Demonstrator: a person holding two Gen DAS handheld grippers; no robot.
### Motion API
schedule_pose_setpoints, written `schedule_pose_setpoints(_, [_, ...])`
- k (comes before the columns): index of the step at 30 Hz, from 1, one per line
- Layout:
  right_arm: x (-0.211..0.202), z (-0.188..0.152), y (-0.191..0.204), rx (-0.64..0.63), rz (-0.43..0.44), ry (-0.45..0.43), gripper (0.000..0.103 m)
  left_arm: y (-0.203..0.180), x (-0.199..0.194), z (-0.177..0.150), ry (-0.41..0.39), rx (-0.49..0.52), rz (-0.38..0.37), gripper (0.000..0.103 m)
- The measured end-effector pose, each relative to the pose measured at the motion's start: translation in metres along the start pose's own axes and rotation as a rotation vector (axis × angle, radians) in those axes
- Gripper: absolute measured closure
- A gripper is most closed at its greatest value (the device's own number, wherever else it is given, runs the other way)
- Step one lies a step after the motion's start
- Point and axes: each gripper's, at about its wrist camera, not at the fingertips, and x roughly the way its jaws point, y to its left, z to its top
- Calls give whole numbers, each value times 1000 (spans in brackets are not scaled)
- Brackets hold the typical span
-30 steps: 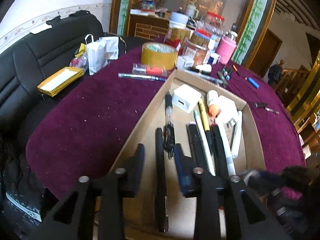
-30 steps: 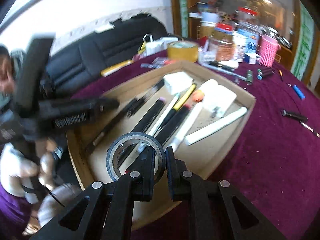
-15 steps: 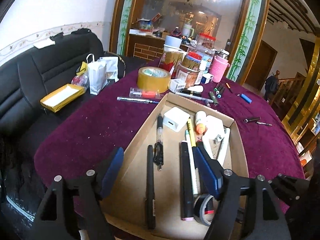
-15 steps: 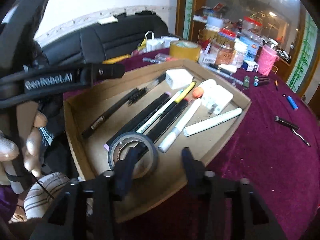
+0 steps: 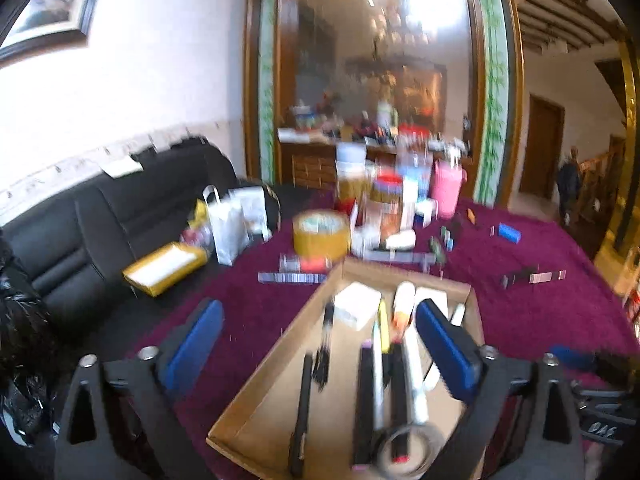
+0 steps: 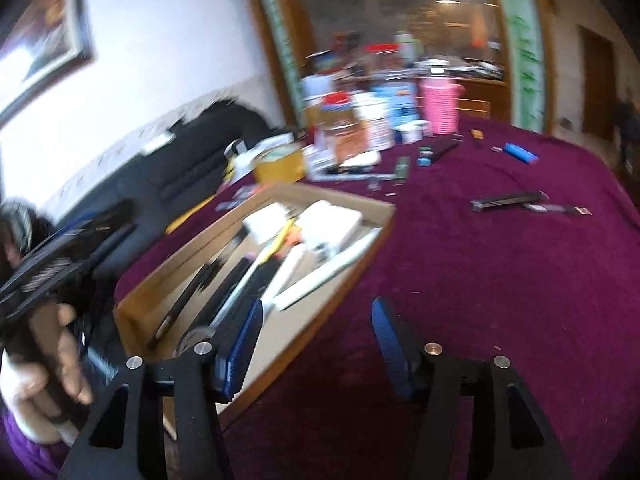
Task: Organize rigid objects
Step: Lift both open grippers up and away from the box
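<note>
A shallow cardboard box [image 5: 272, 352] lies on the purple tablecloth and holds several pens and markers [image 5: 366, 400], a white charger [image 5: 356, 304] and a black tape roll [image 5: 408, 452] at its near end. My left gripper [image 5: 320, 340] hangs above the box's near part, its jaws opening wide with nothing gripped. My right gripper [image 6: 316, 344] is over the box's near right corner [image 6: 340, 292] and the cloth beside it, its jaws opening and empty. The tape roll [image 6: 196, 338] peeks out behind its left finger.
Loose on the cloth [image 6: 480, 300] lie a yellow tape roll [image 5: 320, 232], a blue item [image 6: 520, 153], a black pen [image 6: 508, 200] and pens [image 5: 292, 278] beyond the box. Jars and a pink cup [image 6: 438, 108] crowd the far edge. A black sofa [image 5: 120, 216] stands left.
The left gripper opened from around a black pen in the box and rose. The right gripper let go of the black tape roll in the box and swung right, towards the open cloth.
</note>
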Motion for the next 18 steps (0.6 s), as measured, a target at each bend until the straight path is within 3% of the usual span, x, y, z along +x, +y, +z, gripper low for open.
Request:
schedule_pose_setpoints(3, [-8,-3,-14,56,-51,-65,36,-6,-26,14,-115,-72,-43,0])
schedule_pose_setpoints(5, [-13,-4,-19,71,-89,-100,36,-17,-34,26,-141,-91,-48,0])
schedule_pose_setpoints(7, [-15,-2,-19,73,-113,-123,36,-28,-29,34,-112,-79,-78,0])
schedule_pose_setpoints(9, [-17,0,-15,46,-137,-131,36,-38,-19,36,-42,-68,-170,0])
schedule_pose_setpoints(10, [-19,0,-11,19,-158,-139,32,-41,-15,33,-18,-76,-180,0])
schedule_pose_setpoints(14, [-21,-3,6,-79,-228,-164,22,-50,-11,17,-29,-19,-33,0])
schedule_pose_setpoints(18, [-12,-8,22,-149,-237,-123,19,-36,5,6,41,-44,68,0])
